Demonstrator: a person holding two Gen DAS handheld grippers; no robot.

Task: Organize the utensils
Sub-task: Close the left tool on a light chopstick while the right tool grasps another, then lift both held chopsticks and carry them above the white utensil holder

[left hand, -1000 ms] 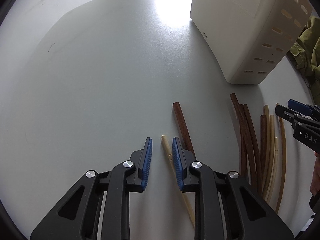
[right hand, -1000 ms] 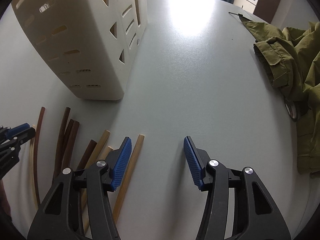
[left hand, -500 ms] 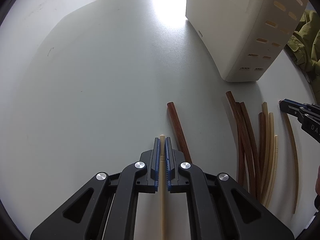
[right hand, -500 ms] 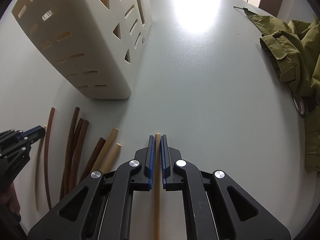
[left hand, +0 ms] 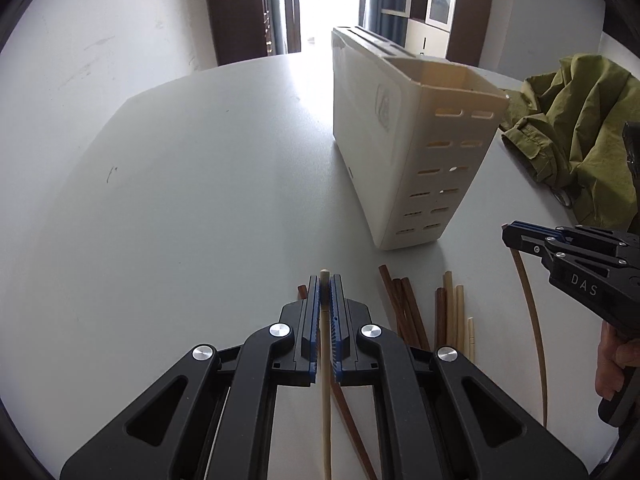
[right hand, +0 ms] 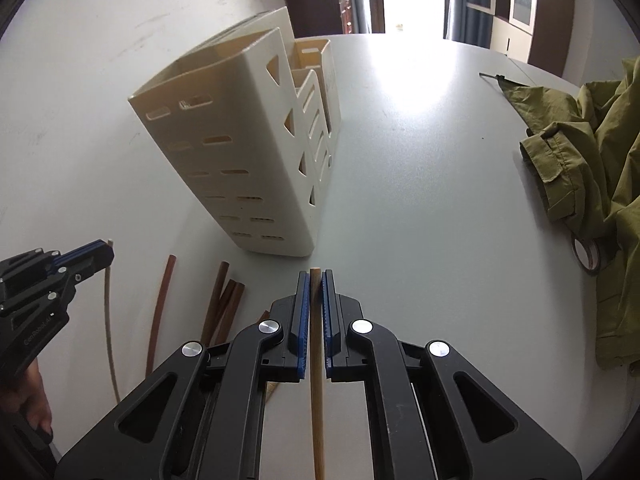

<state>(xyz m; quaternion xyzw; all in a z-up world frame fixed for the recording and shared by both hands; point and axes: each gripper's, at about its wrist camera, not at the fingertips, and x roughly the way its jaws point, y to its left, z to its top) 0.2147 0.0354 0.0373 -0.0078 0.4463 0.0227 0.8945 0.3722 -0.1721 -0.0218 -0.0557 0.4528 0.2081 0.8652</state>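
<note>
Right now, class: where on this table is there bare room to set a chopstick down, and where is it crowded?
Bare patches: left of the utensil holder toward the wall, and between holder and green jacket. Crowded: the strip before the holder, strewn with loose chopsticks.

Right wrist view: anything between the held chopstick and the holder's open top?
Nothing visible. The right gripper is shut on the tan chopstick, and the white utensil holder stands ahead and to the left with only bare table between them. Its open-top compartments look unobstructed from here.

Open table (right hand: 420, 200) right of holder (right hand: 240, 168); jacket (right hand: 592, 168) far right.
</note>
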